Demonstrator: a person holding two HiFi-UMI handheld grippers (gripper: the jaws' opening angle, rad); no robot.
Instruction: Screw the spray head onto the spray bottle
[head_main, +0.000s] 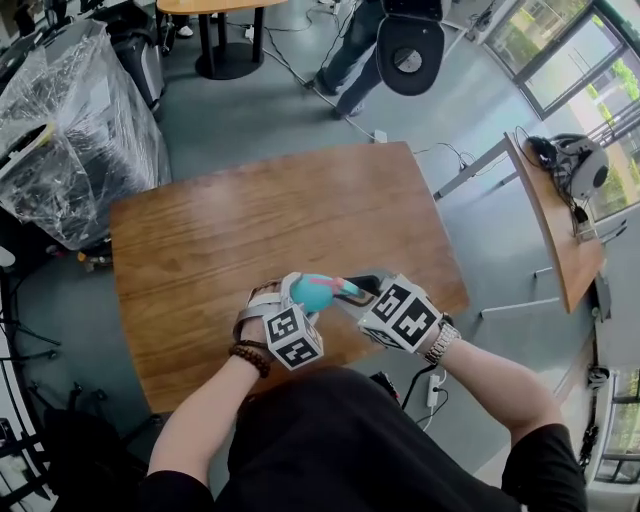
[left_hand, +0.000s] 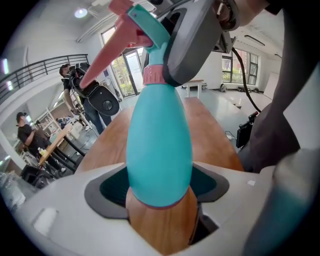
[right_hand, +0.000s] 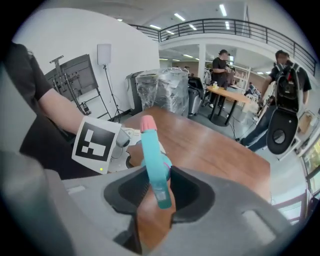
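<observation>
The left claw (left_hand: 161, 202) stands fairly wide and is closed around the rounded lower body of the teal spray bottle (left_hand: 159, 145), whose sides fill the gap between the dark pads. The bottle is held in the air above the near part of the wooden desk (head_main: 250, 230). In the head view it is tipped well over, with its neck pointing toward the right claw (right_hand: 159, 197). That claw is drawn in narrow and grips the teal spray head (right_hand: 152, 165), which runs up between its pads to a pink nozzle tip (right_hand: 147, 123). In the left gripper view the head sits on the bottle's neck above a pink collar (left_hand: 154, 75), with the pink trigger (left_hand: 102, 57) sticking out to the left. How far the head is threaded on cannot be told. A bead bracelet (head_main: 250, 357) circles the left wrist and a metal watch (head_main: 441, 343) the right. Beyond the desk's far left corner stands equipment wrapped in clear plastic (head_main: 75, 120).
</observation>
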